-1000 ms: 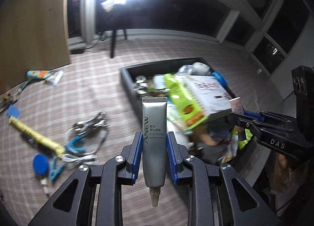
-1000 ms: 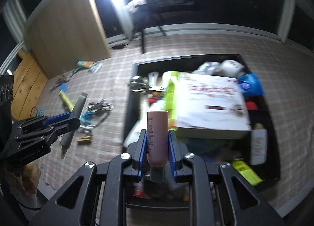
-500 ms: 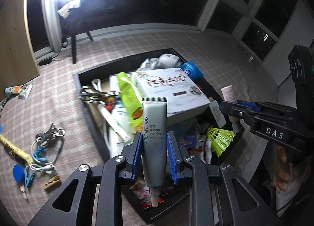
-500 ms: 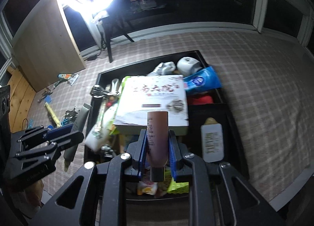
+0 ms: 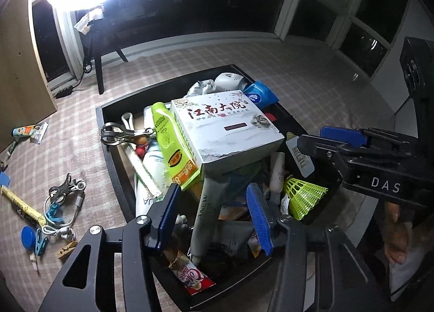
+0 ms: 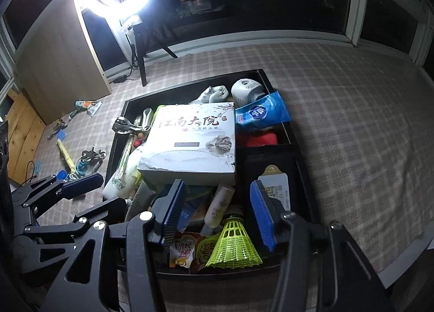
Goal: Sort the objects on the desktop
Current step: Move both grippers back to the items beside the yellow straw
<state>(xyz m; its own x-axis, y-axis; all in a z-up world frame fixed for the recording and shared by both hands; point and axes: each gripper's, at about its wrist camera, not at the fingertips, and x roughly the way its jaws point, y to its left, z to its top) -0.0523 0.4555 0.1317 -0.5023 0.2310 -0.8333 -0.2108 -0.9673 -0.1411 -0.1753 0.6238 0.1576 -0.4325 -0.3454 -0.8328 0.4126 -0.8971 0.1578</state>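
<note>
The black tray [image 5: 114, 149] [image 6: 301, 165] is piled with objects. My left gripper [image 5: 214, 217] hangs over its near end, its jaws opening. The grey ANEW tube [image 5: 204, 211] [image 6: 143, 198] lies loose between the blue pads, cap toward me, touched by neither. My right gripper [image 6: 217, 213] is also over the tray's near end with its jaws opening. The pale pink bottle [image 6: 219, 203] [image 5: 276, 173] rests among the clutter below it, free of the pads. Each gripper shows in the other's view: the right gripper [image 5: 352, 143] and the left gripper [image 6: 67, 187].
A white printed box [image 5: 225, 130] [image 6: 190, 141] tops the pile, with a green pack [image 5: 171, 143], a blue pouch [image 6: 260, 114] and a yellow-green shuttlecock [image 6: 233, 244]. Left of the tray on the checked cloth lie a cable with clips [image 5: 62, 203] and a yellow pen [image 5: 21, 203].
Both grippers moved over the tray, then opened. The grey tube dropped out of the left jaws and the pink bottle out of the right jaws, into the tray.
</note>
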